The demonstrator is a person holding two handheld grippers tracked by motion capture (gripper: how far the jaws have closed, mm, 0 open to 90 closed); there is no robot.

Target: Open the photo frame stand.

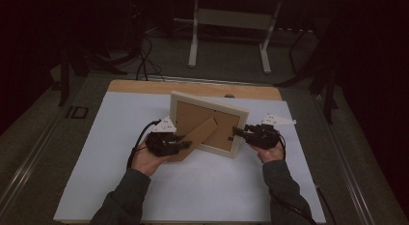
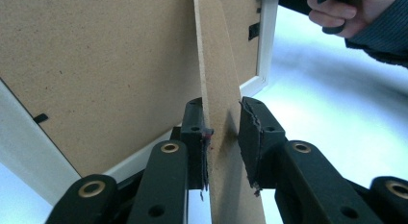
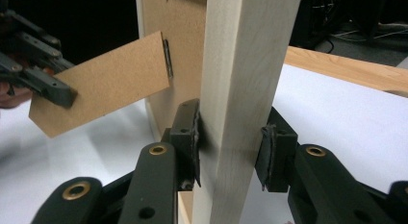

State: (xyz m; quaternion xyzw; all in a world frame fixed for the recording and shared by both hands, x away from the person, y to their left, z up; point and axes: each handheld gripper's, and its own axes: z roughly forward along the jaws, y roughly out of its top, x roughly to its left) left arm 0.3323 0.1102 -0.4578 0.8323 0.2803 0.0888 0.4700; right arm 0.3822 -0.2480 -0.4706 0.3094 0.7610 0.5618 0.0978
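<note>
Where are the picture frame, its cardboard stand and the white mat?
picture frame [image 3: 245, 89], right gripper view, pale wooden side rail
cardboard stand [image 2: 221, 89], left gripper view, its flat face
white mat [image 1: 202, 186], high view, bare front area

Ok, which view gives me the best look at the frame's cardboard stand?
The right gripper view: the cardboard stand shows broadside, hinge included. The left gripper view catches it edge-on between that tool's pads. The high view shows it small and dim.

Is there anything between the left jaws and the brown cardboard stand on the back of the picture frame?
Nothing visible: the brown cardboard stand already lies between the jaws of the left gripper. The right gripper clamps the white wooden picture frame at its side edge.
</note>
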